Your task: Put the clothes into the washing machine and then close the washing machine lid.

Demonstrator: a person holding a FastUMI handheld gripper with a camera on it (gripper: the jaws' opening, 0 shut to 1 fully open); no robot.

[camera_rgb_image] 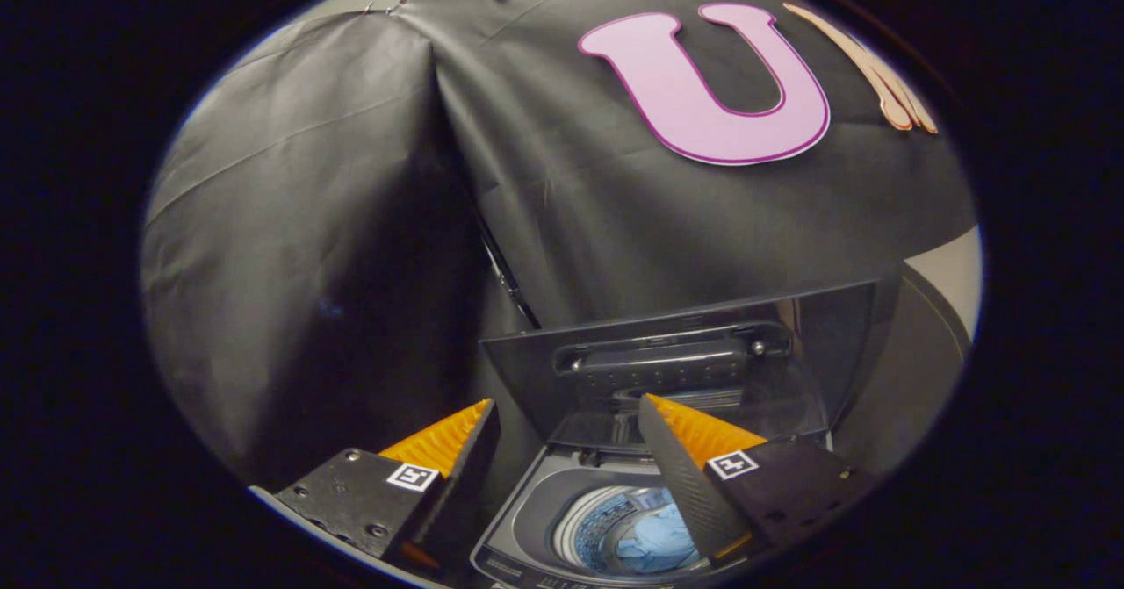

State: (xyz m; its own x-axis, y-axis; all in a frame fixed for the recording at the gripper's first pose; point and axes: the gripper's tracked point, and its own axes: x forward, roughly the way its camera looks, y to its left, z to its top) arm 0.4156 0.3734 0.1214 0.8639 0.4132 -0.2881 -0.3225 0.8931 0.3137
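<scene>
My gripper (569, 413) hangs above the washer (536, 519), its 2 fingers spread wide and holding nothing. The clothes (645, 541) lie in the drum (584, 519); the lid (676, 369) stands open.

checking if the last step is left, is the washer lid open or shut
Open. The lid stands raised behind the drum opening, where blue clothes lie. The hand-held gripper is open, holding nothing.

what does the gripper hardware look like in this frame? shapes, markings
The gripper has two wedge-shaped fingers that taper to points, with ribbed faces and finely textured inner sides. Each sits on a flat dark mounting block with visible screw heads. A small square black-and-white fiducial tag is fixed at each finger's base.
</scene>
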